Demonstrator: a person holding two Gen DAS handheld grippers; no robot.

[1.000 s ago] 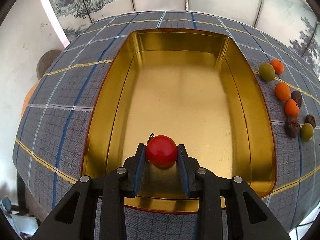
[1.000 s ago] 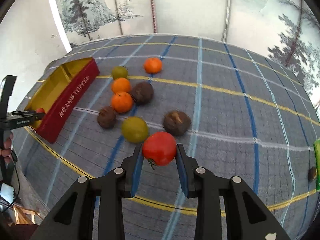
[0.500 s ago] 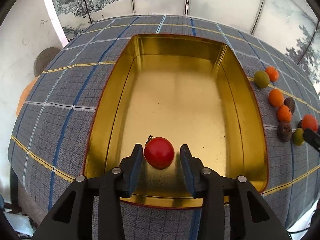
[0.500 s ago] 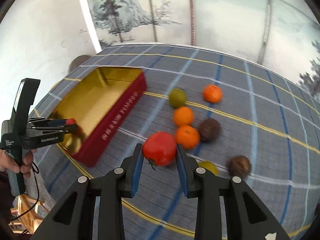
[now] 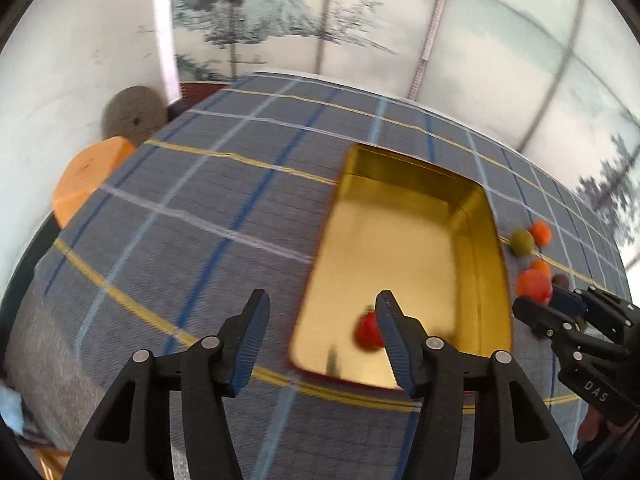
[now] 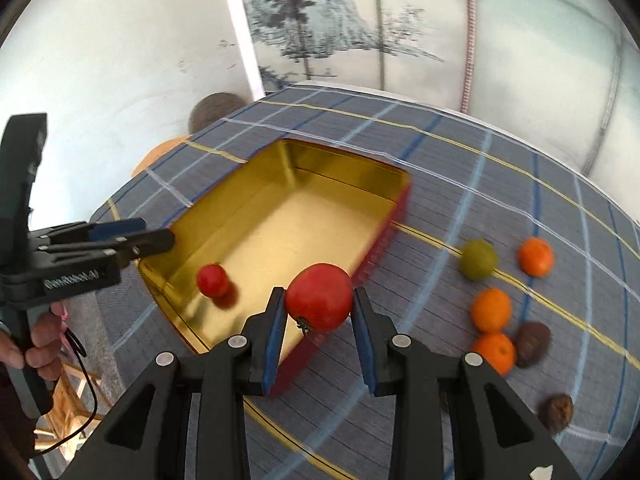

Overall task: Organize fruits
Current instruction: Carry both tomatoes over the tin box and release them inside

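Right gripper [image 6: 318,320] clamps big tomato [image 6: 319,297] across its middle, jaws snug, just over near rim of gold tin [image 6: 304,184]. Tomato looks soft, smooth, bruisable: light squeeze, widest part. Left gripper [image 5: 320,340] jaws wide, holding nothing. Small tomato [image 6: 213,279] lies loose inside tin.

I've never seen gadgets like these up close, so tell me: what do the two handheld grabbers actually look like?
Both are matte black plastic, each with two angular fingers that carry ribbed blue pads and silver round screws at the joints. The left gripper shows white lettering, blurred here, on its side in the right wrist view, a thin black cable looping below its handle and a bare hand holding it. The right gripper shows white letters "DAS" in the left wrist view.
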